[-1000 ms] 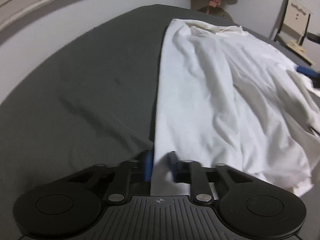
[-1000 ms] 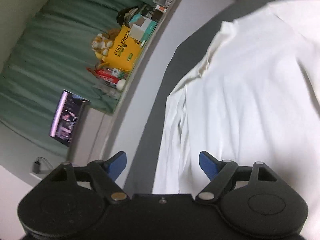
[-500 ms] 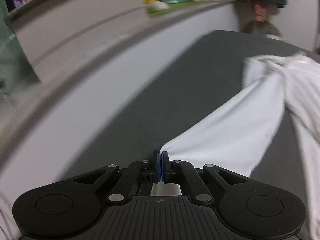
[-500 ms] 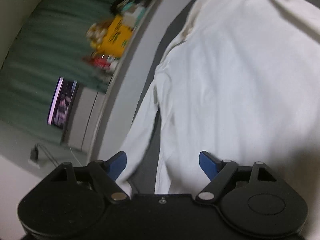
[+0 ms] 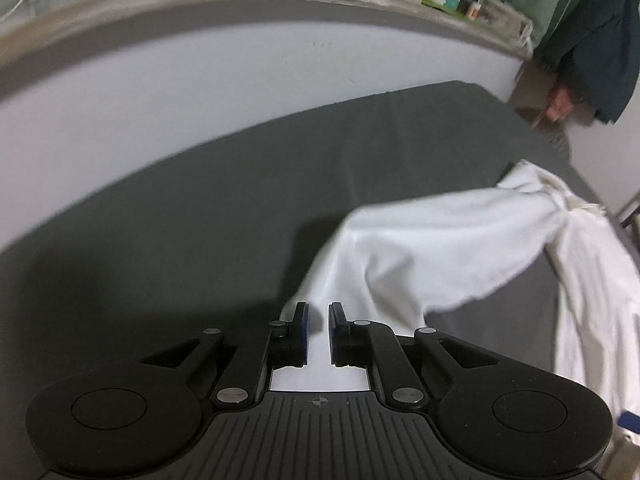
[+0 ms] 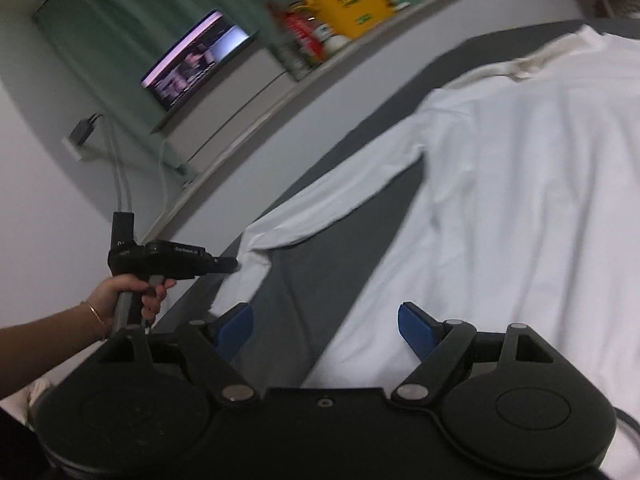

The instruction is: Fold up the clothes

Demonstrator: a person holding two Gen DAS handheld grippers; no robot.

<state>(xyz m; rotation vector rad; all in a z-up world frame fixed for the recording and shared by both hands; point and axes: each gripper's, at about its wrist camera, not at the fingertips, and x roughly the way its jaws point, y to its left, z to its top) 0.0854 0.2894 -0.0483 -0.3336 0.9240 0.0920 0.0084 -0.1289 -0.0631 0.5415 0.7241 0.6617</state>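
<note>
The left claw [image 5: 318,316] has just been opening; its pads stand slightly apart with the sleeve [image 5: 420,256] end between them, not pressed. The right claw [image 6: 325,326] gapes wide, empty, over the shirt [image 6: 520,200]. The white shirt lies spread on the grey bed [image 5: 200,208], its sleeve stretched out sideways toward the left hand [image 6: 120,292].

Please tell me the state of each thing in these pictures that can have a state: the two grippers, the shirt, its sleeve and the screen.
left gripper: jaws just parted, sleeve cuff lying between them, not pinched.
right gripper: jaws wide open, holding nothing.
white shirt: spread out on the dark cover, unfolded.
sleeve: pulled out sideways from the body.
screen: switched on.
</note>
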